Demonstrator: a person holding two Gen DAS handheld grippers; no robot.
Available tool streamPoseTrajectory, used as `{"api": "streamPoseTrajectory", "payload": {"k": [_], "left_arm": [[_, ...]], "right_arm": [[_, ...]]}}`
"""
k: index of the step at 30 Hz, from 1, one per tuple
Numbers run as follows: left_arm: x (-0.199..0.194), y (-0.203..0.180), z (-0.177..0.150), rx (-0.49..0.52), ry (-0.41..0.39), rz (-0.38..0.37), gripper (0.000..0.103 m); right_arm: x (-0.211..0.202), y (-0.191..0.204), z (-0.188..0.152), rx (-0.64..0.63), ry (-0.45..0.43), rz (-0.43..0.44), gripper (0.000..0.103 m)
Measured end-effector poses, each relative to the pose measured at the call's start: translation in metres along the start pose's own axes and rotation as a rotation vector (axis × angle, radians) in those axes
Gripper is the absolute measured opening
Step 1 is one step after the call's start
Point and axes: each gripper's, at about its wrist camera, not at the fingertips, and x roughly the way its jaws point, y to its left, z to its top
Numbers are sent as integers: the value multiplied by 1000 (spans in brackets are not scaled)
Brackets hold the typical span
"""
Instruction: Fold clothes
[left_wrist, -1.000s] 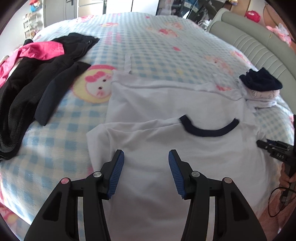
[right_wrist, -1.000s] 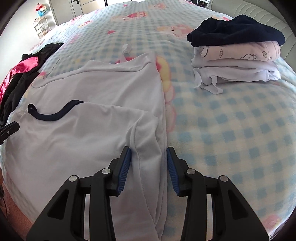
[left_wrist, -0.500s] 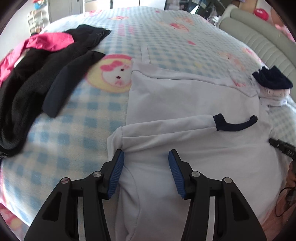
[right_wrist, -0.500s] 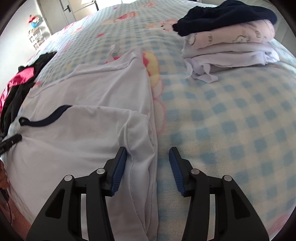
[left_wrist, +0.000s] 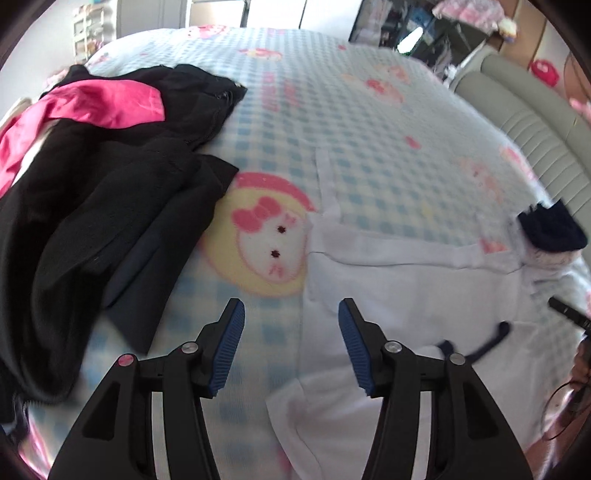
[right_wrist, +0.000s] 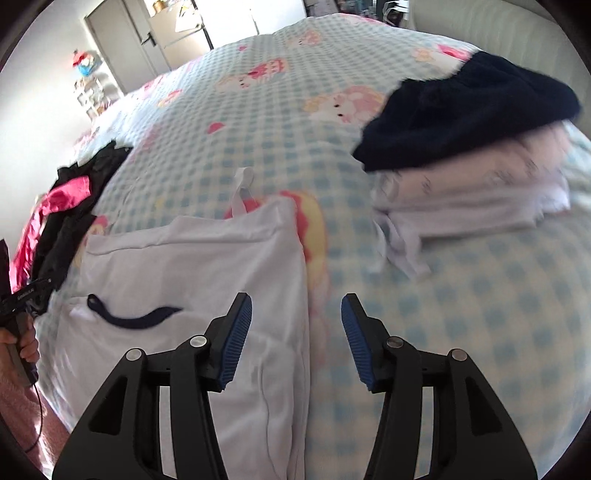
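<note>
A white T-shirt with a navy collar lies partly folded on the checked blanket. My left gripper hovers open above the shirt's left edge, one finger over bare blanket, with nothing held. Over the shirt's right edge, the jaws of my right gripper are opening; the cloth lies below them, not pinched. A hand holding the left gripper shows at the far left of the right wrist view.
A stack of folded clothes with a navy piece on top sits right of the shirt. Loose black and pink clothes lie to its left. A grey padded headboard borders the bed.
The left gripper has slid from the shirt's middle to its left edge. The right gripper has moved up along the right edge and its jaws have widened.
</note>
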Motion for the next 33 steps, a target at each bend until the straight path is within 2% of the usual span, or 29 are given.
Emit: {"api": "streamPoseTrajectory", "payload": {"k": [2,5,8,12,13,16,18,21,23,25,27,29,31,33], "left_arm": [[11,-1,1,12,21,-40,48],[23,-9,3,53,40,-76,47],[39,-14,10,100,54,-54,46],[56,-7,24,57,49,-18,45],[58,-5,27,51,42,-9,46],[54,-1,32,40,15,5,47],[49,5,33,6,-5,-15,47],[44,8,35,-8,-13,-102,46],[48,9,37,-26,22,-207,50],[61,14,43,-105,79,-312,53],[72,21,45,-223,112,-343,53],[75,17,47,-233,114,-337,51],[76,6,49,-180,115,-291,49],[82,-5,51,-128,144,-235,38]], "right_arm": [[12,6,7,-28,27,-3,52],[32,14,18,-71,57,-4,52],[60,16,29,-77,89,1,52],[104,7,38,-30,161,-10,52],[109,6,37,-29,159,-12,52],[111,7,35,-48,124,-56,39],[109,0,33,-16,110,-62,39],[102,-8,31,30,92,-43,39],[98,-7,32,29,78,-12,41],[97,-7,35,35,80,35,42],[98,-10,39,63,74,26,44],[98,-14,41,95,71,52,44],[102,-17,42,123,91,97,44],[110,-16,42,109,130,108,44]]}}
